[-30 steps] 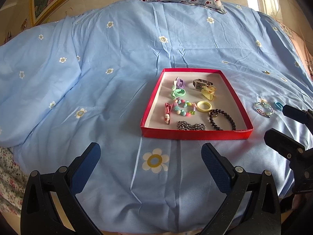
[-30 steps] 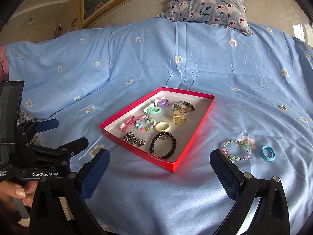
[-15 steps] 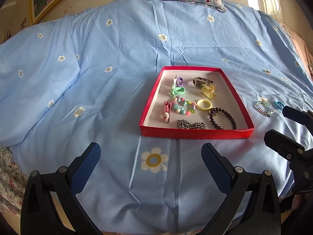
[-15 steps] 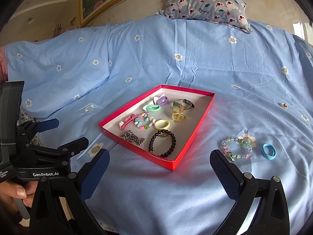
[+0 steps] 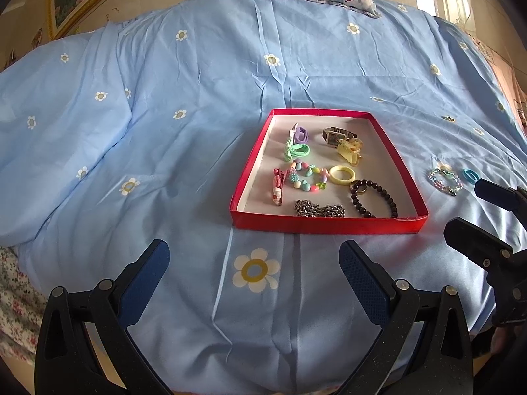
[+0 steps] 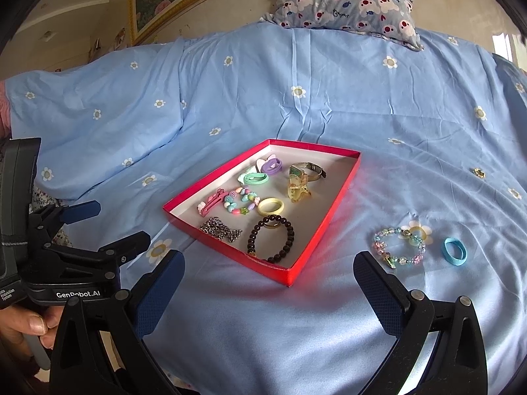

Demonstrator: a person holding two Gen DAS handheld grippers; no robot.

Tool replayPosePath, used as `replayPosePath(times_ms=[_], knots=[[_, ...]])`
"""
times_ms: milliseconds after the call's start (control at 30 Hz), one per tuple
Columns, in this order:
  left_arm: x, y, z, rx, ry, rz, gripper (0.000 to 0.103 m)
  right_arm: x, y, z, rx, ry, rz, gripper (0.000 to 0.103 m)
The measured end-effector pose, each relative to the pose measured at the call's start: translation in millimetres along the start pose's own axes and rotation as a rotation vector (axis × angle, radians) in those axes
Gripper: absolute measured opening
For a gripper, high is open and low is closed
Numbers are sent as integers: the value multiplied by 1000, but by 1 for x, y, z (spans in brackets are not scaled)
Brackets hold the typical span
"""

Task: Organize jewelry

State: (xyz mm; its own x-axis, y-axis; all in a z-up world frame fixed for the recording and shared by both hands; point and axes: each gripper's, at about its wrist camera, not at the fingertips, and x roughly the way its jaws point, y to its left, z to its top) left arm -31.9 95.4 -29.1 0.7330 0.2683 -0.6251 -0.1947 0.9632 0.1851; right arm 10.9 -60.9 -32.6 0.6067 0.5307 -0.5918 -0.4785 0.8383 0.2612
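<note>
A red tray (image 5: 329, 225) (image 6: 342, 194) lies on the bed and holds several pieces: a dark bead bracelet (image 6: 271, 238), a metal chain (image 6: 220, 230), a yellow ring (image 6: 270, 206), a watch (image 6: 306, 169). Outside it, to the right, lie a pastel crystal bracelet (image 6: 398, 245) (image 5: 444, 181) and a blue hair tie (image 6: 454, 251) (image 5: 469, 175). My left gripper (image 5: 253, 263) is open and empty in front of the tray. My right gripper (image 6: 268, 275) is open and empty, its right finger just short of the crystal bracelet.
The blue flowered bedspread (image 5: 164, 98) covers the whole bed. A patterned pillow (image 6: 346, 3) lies at the far end. A framed picture (image 6: 158, 3) leans against the wall at the back left. The bed's near edge runs under both grippers.
Both grippers have edged slightly forward and lower toward the bed. Both stay open. No jewelry has moved.
</note>
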Motion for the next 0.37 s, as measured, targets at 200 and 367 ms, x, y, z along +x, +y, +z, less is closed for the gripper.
replayPosePath(times_ms=[200, 367], knots=[[4, -1, 3, -6, 8, -18, 103, 5, -3, 1, 10, 14, -5, 103], [11, -2, 7, -9, 12, -38, 103, 9, -6, 2, 17, 29, -9, 103]])
